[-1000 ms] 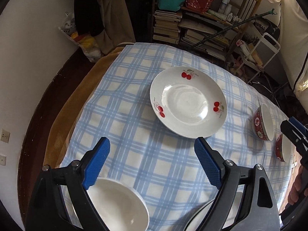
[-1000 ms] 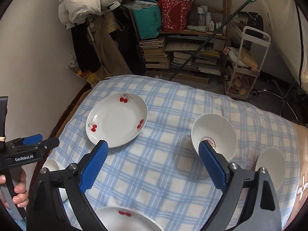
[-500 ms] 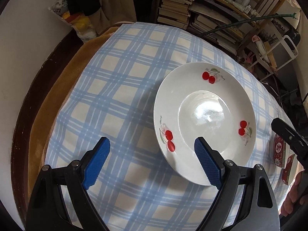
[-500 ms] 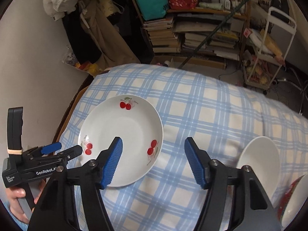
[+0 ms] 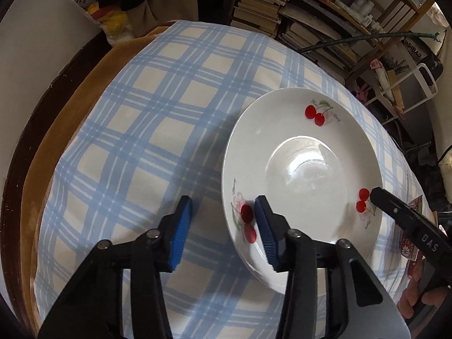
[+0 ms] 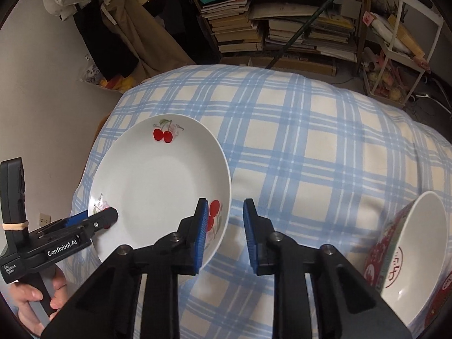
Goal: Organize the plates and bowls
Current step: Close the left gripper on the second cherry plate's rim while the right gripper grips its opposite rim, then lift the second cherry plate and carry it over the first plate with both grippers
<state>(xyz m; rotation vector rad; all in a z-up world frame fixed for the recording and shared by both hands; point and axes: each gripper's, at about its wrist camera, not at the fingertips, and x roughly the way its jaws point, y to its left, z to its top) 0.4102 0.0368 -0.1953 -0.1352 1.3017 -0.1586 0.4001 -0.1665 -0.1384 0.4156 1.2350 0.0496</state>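
Note:
A white plate with red cherry prints (image 5: pixel 305 169) lies on the blue checked tablecloth (image 5: pixel 158 118); it also shows in the right wrist view (image 6: pixel 158 186). My left gripper (image 5: pixel 223 220) is partly closed and straddles the plate's left rim, one pad over the plate, one outside it. My right gripper (image 6: pixel 226 231) is partly closed and straddles the plate's right rim the same way. Neither visibly clamps the rim. A red-patterned bowl (image 6: pixel 409 248) lies tilted at the right.
Bookshelves with stacked books (image 6: pixel 282 28) and a white cart (image 6: pixel 406 50) stand behind the table. A wall (image 6: pixel 42 90) runs along the left. The table's dark wooden edge (image 5: pixel 31 147) shows on the left.
Both grippers moved forward and down to the cherry plate and narrowed their jaws, now straddling opposite sides of its rim. The bowls near the front have dropped out of the left view.

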